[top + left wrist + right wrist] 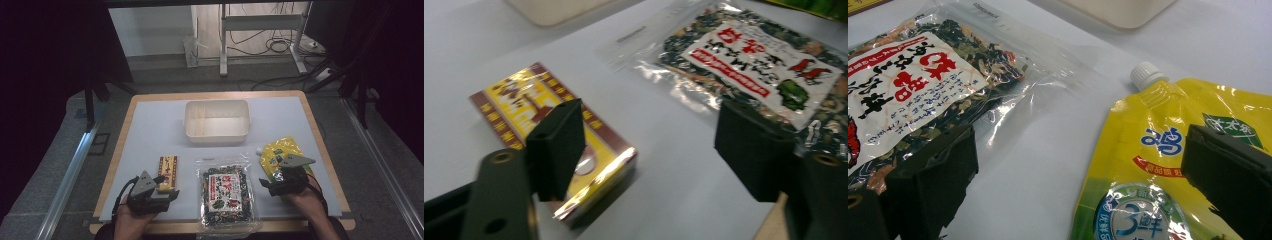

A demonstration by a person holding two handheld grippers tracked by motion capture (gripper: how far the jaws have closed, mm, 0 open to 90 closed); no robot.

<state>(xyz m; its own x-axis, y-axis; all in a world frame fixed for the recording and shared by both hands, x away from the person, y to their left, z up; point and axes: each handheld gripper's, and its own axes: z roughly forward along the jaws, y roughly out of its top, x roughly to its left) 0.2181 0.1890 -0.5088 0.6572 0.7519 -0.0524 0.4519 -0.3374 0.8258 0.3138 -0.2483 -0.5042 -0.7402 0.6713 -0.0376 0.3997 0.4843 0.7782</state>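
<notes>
Box (167, 172): yellow w/ maroon border, gold print; clear bag (226, 192): dark green-black contents, white label w/ red chars; pouch (280, 154): yellow w/ green patches, blue script, white cap; tub (217, 121): cream; table (150, 125): pale grey top, wood edge; both grippers' jaws black.

Bare table strips are left betw. the flat red-yellow carton (167, 173), the clear plastic bag of dark dried greens (225, 192) and the yellow spouted pouch (278, 154). Straight-ahead passage is blocked by the cream rectangular plastic tub (216, 135) at centre.
</notes>
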